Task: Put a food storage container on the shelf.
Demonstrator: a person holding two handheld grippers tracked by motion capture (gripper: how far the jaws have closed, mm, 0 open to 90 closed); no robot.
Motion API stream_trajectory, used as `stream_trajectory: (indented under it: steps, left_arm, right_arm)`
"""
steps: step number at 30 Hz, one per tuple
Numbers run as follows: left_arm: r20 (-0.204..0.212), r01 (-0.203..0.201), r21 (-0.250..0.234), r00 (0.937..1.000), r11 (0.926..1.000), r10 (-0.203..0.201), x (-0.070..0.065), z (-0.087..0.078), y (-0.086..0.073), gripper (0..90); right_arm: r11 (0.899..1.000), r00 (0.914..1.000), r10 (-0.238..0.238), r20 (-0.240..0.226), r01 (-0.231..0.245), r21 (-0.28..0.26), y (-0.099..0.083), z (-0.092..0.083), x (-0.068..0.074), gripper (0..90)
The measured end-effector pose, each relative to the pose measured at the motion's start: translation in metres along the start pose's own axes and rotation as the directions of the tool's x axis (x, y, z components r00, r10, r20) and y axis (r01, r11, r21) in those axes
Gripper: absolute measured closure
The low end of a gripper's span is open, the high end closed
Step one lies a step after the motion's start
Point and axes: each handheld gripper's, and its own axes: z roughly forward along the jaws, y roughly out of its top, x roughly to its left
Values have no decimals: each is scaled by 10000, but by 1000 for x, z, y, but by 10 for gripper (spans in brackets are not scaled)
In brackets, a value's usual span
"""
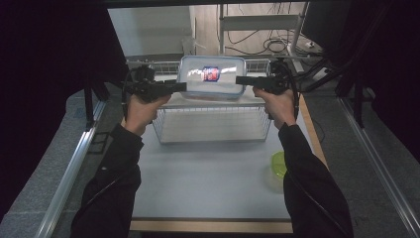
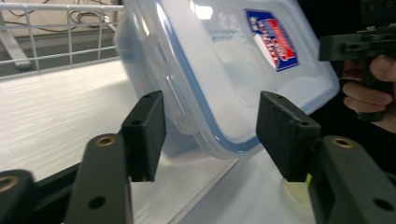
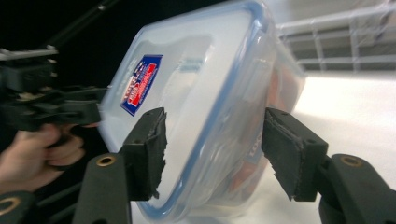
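A clear plastic box with a blue-sealed lid and a red and blue sticker sits at the far end of a wire basket. My left gripper reaches in from its left side and my right gripper from its right. In the left gripper view the box's corner lies between the open jaws of the left gripper, with gaps beside both pads. In the right gripper view the box's edge stands between the spread jaws of the right gripper; something reddish shows inside the box.
The basket stands on a pale table and its wire walls rise around the box. A yellow-green round thing lies near the table's right edge, partly behind the right sleeve. Dark curtains flank both sides, and cables lie on the floor behind.
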Motion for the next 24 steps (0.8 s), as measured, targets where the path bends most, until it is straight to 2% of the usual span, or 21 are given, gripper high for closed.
stream_trajectory:
  steps: [2,4,5,6,8,11,13,14,15,17,18,20,23,24]
  left_arm:
    - [-108,-42,-322,9999,9995,39,-1,-1,0,371]
    - [-462,-499,-383,9978,9980,481,-4,-2,1,321]
    - [-710,-788,-400,9946,9961,758,-6,-3,1,298]
    - [-782,-912,-416,9931,9950,877,-7,-5,0,282]
    - [-938,-1226,-498,9886,9912,1175,-10,-9,-1,274]
    - [-1132,-1539,-540,9826,9866,1471,-17,-18,-7,288]
    - [-1196,-1765,-693,9786,9819,1675,-24,-26,-16,334]
    - [-1196,-1765,-693,9786,9819,1675,-24,-26,-16,365]
    - [-1503,-1924,-686,9720,9789,1805,-31,-31,-25,417]
    - [-1863,-2300,-425,9579,9722,2185,-38,-32,-35,546]
    - [-1894,-2402,-238,9542,9704,2316,-41,-30,-39,608]
    - [-1847,-2504,131,9509,9680,2485,-42,-25,-45,720]
    - [-1725,-2417,414,9540,9695,2452,-40,-13,-46,814]
    - [-1722,-2376,434,9550,9704,2416,-40,-9,-45,823]
  right_arm:
    - [9983,9967,-574,569,571,71,2,1,4,391]
    - [9936,9874,-1131,1106,1125,116,2,2,9,365]
    - [9905,9822,-1373,1285,1365,152,2,2,11,359]
    - [9865,9752,-1638,1490,1632,161,2,1,14,360]
    - [9817,9673,-1893,1689,1900,124,2,-2,16,366]
    - [9765,9642,-2134,1575,2153,51,-3,-10,21,436]
    - [9686,9548,-2470,1656,2484,123,-9,-16,26,524]
    - [9686,9548,-2470,1656,2484,123,-9,-16,26,524]
    - [9583,9416,-2831,1821,2854,141,-17,-21,31,643]
    - [9543,9392,-2966,1730,2982,171,-24,-24,32,746]
    - [9524,9382,-3035,1663,3039,231,-28,-24,33,802]
    - [9455,9328,-3256,1546,3222,470,-33,-21,34,873]
    - [9353,9232,-3531,1518,3439,835,-39,-11,36,897]
    - [9345,9228,-3545,1507,3441,907,-40,-7,37,896]
